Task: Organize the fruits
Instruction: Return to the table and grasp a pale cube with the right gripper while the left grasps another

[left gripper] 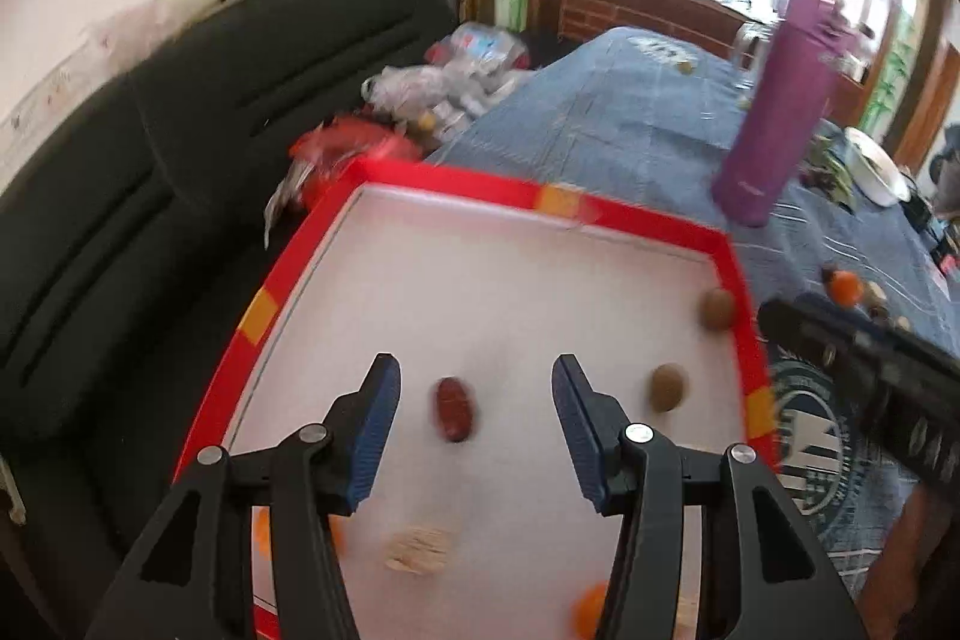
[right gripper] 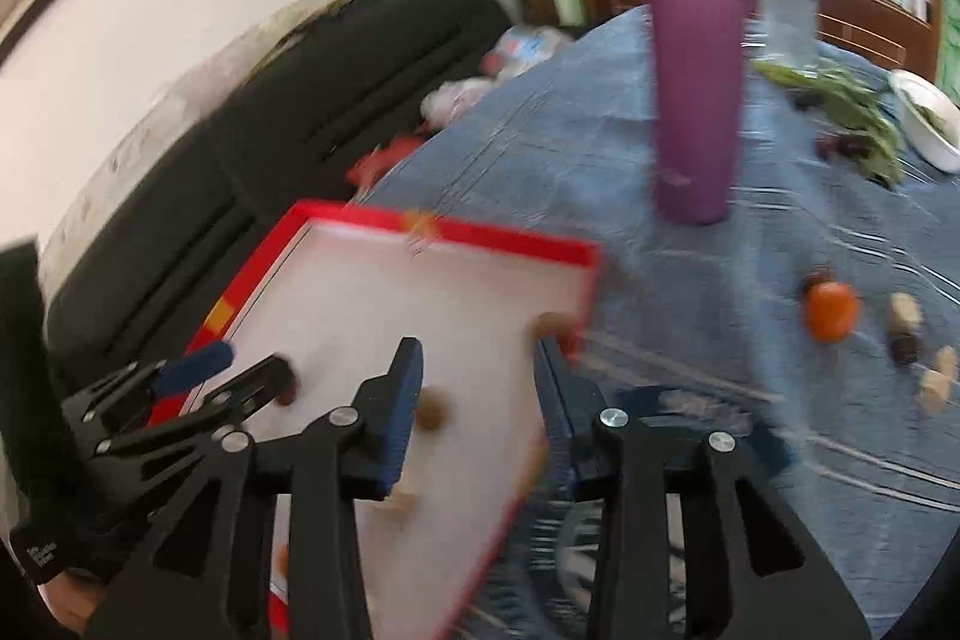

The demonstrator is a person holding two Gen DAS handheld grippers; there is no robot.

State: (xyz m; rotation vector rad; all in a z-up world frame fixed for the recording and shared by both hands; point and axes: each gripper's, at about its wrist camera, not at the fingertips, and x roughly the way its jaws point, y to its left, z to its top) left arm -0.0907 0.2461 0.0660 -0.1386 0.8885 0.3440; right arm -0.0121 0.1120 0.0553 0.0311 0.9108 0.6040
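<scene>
My left gripper [left gripper: 476, 394] hangs open over the dark red date [left gripper: 454, 409] in the red-rimmed white tray [left gripper: 636, 213]; I centre, probably lower, then close. Right gripper [right gripper: 477, 388] open too.

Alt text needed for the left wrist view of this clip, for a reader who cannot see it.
The open left gripper hangs over a red-rimmed white tray, with a dark red date lying between its fingers. Two brown kiwis lie toward the tray's right edge. Beyond it, a purple bottle stands on a blue cloth.

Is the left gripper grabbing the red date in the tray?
Apart. The left wrist view shows the left gripper open, white tray showing between each finger and the date.
</scene>
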